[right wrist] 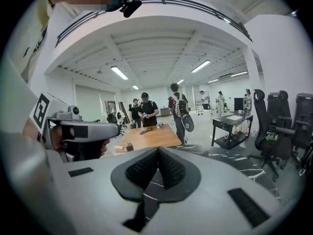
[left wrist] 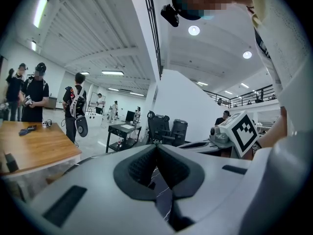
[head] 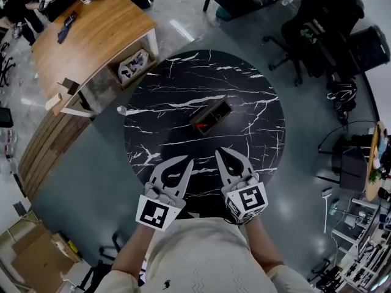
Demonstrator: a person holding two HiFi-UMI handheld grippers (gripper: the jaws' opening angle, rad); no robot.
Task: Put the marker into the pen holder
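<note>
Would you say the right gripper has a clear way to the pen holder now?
Probably yes: only bare table lies between the right gripper and the pen holder. Its jaws are shut, so they must open first.

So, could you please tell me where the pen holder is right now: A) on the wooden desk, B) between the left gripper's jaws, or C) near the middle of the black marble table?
C: the black pen holder stands near the middle of the round marble table, ahead of the left gripper and right gripper, both shut on nothing.
</note>
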